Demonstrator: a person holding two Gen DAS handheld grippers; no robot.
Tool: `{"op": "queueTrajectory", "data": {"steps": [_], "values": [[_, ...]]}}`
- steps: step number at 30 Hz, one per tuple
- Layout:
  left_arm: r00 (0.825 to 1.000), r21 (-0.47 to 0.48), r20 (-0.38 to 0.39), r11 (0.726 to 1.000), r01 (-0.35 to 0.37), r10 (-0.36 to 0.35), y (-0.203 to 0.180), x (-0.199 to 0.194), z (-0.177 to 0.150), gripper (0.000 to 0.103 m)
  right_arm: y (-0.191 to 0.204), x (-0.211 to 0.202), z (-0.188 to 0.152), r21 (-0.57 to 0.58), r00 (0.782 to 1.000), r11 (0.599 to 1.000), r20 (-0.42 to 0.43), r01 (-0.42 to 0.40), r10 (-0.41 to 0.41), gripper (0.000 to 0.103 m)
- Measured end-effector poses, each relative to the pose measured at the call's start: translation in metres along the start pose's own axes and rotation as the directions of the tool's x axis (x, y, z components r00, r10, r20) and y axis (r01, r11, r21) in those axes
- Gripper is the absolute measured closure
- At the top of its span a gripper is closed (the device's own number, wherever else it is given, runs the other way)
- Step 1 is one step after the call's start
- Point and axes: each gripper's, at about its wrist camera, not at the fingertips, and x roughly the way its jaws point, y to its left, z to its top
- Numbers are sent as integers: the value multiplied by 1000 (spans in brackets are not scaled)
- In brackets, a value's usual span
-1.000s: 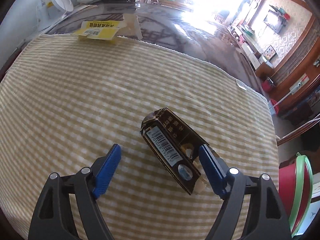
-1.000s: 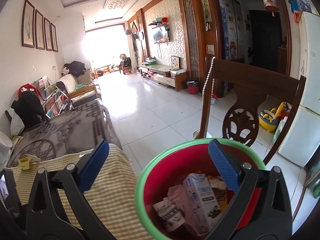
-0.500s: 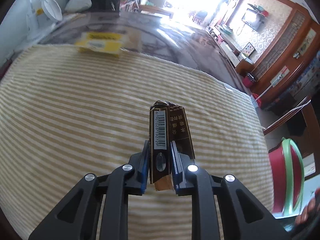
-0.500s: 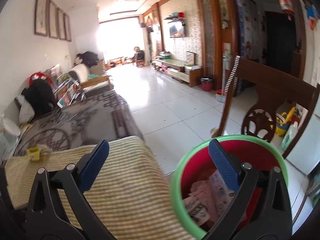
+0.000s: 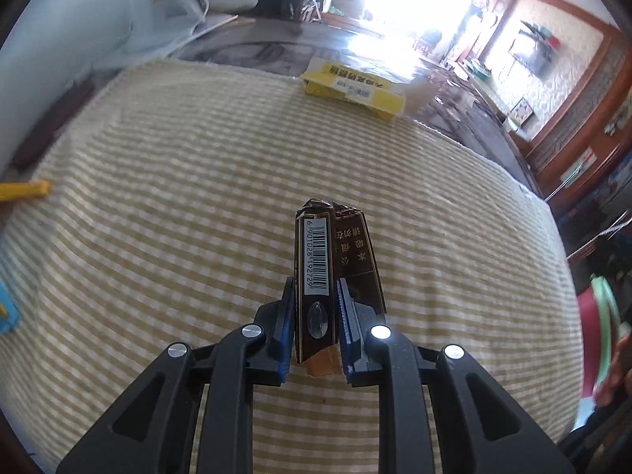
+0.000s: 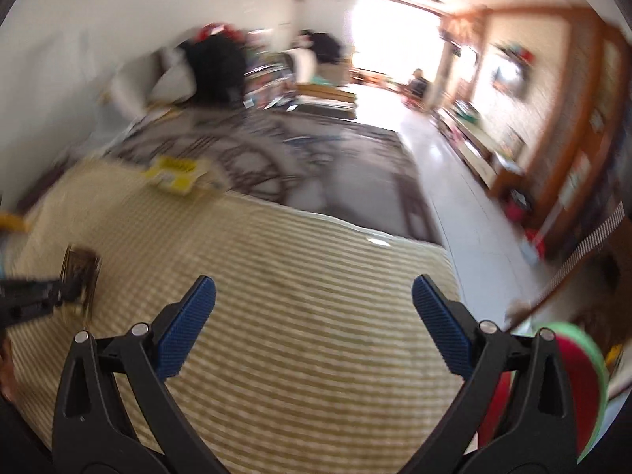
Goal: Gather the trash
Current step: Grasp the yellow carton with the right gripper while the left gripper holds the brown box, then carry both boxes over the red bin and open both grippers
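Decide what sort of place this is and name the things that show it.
Most likely a home living and dining room: a table under a striped cloth, a wall-mounted television, and a tiled floor running towards a bright window.

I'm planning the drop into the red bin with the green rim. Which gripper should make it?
Left. The left gripper is already shut on the dark carton, so it only has to carry it to the red bin past the striped cloth's right edge. The right gripper is open and empty.
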Motion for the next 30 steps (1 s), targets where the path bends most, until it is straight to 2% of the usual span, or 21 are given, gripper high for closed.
{"op": "queueTrajectory", "data": {"steps": [4,6,8,10,13,17,20,23,25,27,30], "values": [[999,-34,-2,998,51,-51,4,3,4,86,35,36,31,-130,999,991,-16,-37,35,5],[997,-50,-12,996,72,-73,3,4,2,86,50,57,51,-172,996,982,-38,-83,78,5],[995,-69,-22,993,92,-94,3,6,2,86,73,83,75,-230,987,961,-80,-151,136,5],[993,-92,-30,989,113,-117,5,8,4,86,96,111,97,-303,980,934,-123,-190,159,5],[988,-114,-40,983,141,-146,6,12,7,86,126,151,124,-385,967,894,-193,-231,166,5],[982,-127,-44,976,179,-185,7,12,7,86,152,189,143,-433,947,859,-276,-273,162,5],[977,-135,-50,971,198,-207,8,12,6,86,170,217,146,-463,926,838,-357,-290,124,5],[974,-146,-53,966,213,-222,10,12,4,86,182,234,144,-516,919,811,-389,-275,63,5],[972,-157,-52,964,217,-227,12,12,4,86,185,237,144,-508,913,812,-401,-289,75,13],[974,-160,-50,964,213,-223,14,12,4,86,184,236,147,-479,912,828,-402,-291,88,40],[975,-159,-50,965,208,-219,14,11,2,86,180,231,147,-462,916,844,-392,-274,83,44]]}}
